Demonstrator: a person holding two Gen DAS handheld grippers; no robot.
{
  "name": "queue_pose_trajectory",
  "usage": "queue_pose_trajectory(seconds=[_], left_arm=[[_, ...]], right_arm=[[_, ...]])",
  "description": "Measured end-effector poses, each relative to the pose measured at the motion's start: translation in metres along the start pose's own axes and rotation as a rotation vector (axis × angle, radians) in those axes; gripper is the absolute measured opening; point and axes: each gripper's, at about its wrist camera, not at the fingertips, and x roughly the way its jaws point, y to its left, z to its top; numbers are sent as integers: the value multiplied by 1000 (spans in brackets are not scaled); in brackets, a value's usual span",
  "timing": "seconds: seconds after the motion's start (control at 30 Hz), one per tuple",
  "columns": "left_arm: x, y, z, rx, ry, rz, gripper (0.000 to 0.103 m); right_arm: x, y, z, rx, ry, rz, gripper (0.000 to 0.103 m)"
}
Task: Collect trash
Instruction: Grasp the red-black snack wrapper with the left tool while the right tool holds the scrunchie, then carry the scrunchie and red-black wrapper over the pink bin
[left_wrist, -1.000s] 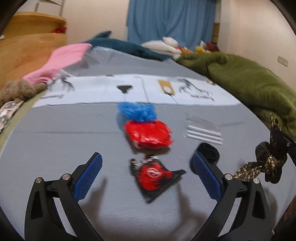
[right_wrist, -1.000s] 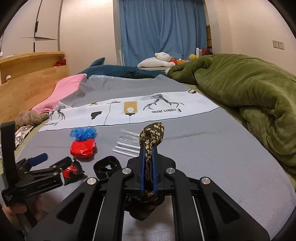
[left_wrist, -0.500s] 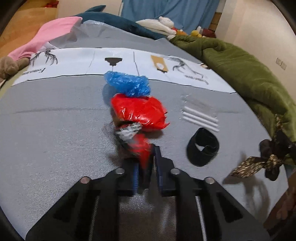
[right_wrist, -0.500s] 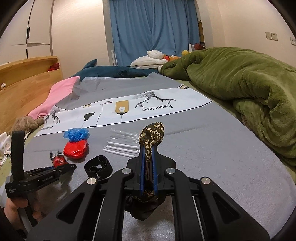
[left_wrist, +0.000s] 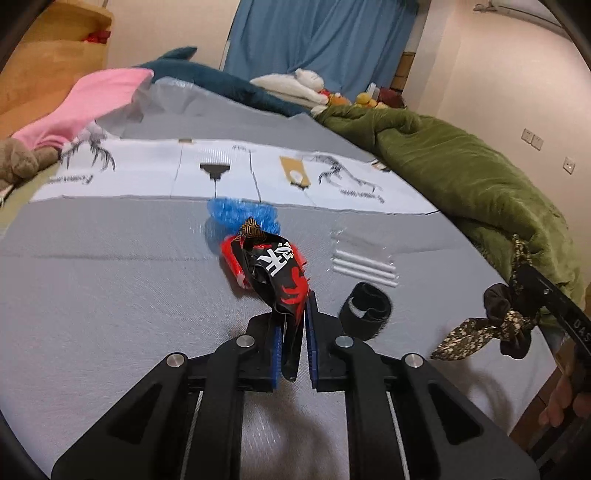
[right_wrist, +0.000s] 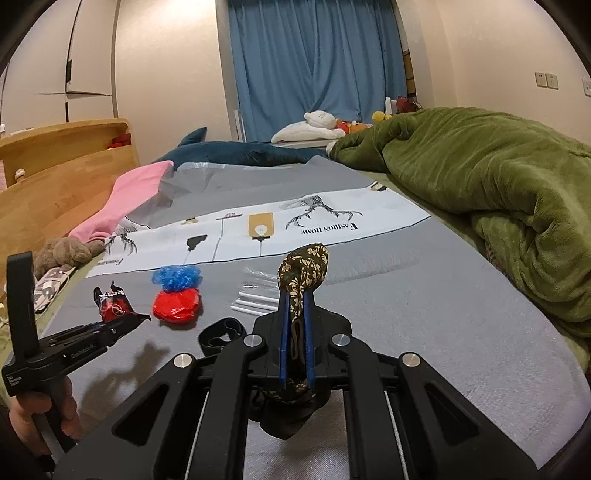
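So the left gripper (left_wrist: 291, 345) went from wide open over the black-and-red snack wrapper (left_wrist: 279, 280) a second ago to jaws clamped on it now, and the wrapper is off the bed (left_wrist: 110, 280), poking up between the blue pads. That's one piece of trash actually picked, I'd say.

Right gripper (right_wrist: 295, 347) hasn't changed: jaws pinched narrow on the floral scrunchie (right_wrist: 304, 269), held above the sheet.

Left lying on the bed: red crumpled bag (right_wrist: 177, 308) touching the blue crumpled bag (right_wrist: 177, 277) behind it, a clear packet of white sticks (left_wrist: 364, 264) off to the right, and a black band (left_wrist: 365, 310) near the left gripper.

No bin in either view, so where the wrapper goes is anyone's guess.
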Motion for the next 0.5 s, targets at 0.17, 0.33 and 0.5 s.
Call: queue_pose_trajectory(seconds=[0.17,0.33,0.5], left_arm=[[-43,-7,5,22,-44,-32,11],[-94,-22,7,39,-98,-81,11],[-146,-38,-1,39,-135,-164,11]], right_arm=[[-31,7,10,-10,-33,12,8],[-76,9,18,-17,-67,28,8],[-119,2,17,-3,-64,39,8]])
